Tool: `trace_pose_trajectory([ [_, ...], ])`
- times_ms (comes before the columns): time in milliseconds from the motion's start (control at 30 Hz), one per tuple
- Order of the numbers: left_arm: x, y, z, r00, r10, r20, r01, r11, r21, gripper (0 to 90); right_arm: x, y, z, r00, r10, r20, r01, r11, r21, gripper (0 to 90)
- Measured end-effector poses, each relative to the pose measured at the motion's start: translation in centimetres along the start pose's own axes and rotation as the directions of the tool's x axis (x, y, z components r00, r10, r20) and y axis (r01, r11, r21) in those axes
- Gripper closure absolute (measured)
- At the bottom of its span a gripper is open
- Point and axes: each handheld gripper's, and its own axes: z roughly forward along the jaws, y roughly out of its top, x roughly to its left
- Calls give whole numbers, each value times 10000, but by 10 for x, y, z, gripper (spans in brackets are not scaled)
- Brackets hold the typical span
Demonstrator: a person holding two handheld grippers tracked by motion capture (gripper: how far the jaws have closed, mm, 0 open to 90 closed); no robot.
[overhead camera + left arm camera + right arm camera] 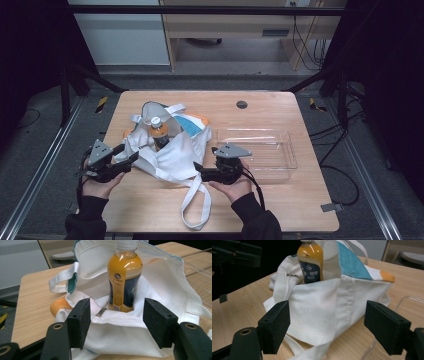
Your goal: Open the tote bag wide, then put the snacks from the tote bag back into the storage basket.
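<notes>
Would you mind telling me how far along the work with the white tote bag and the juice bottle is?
Done: the orange juice bottle stands inside the white cloth tote bag. In hand: nothing; the left gripper and right gripper sit open at the bag's sides. Left: probably gripping the bag; the clear plastic tray lies beside it.

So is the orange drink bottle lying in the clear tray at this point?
No, the bottle stands upright inside the white tote bag, while the clear tray sits apart to the bag's right.
</notes>
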Motion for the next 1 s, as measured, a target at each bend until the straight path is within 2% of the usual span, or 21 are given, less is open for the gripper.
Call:
trace_pose_trajectory([
  [233, -4, 1, -1, 10000, 28, 94, -28, 10000, -19, 382, -18, -15, -22, 9991, 127, 397, -131, 9999, 99, 204],
  [400, -7, 4, 0, 9998, 72, 179, -71, 10000, -65, 373, -32, -22, -42, 9976, 256, 650, -253, 9997, -54, 198],
  [667, -15, 16, 2, 9993, 258, 256, -251, 9993, -264, 356, -51, -35, -68, 9931, 466, 1078, -455, 9989, -129, 193],
  [1000, -24, 36, 10, 9984, 475, 295, -459, 9977, -501, 347, -60, -47, -89, 9885, 509, 1425, -516, 9987, 16, 190],
])
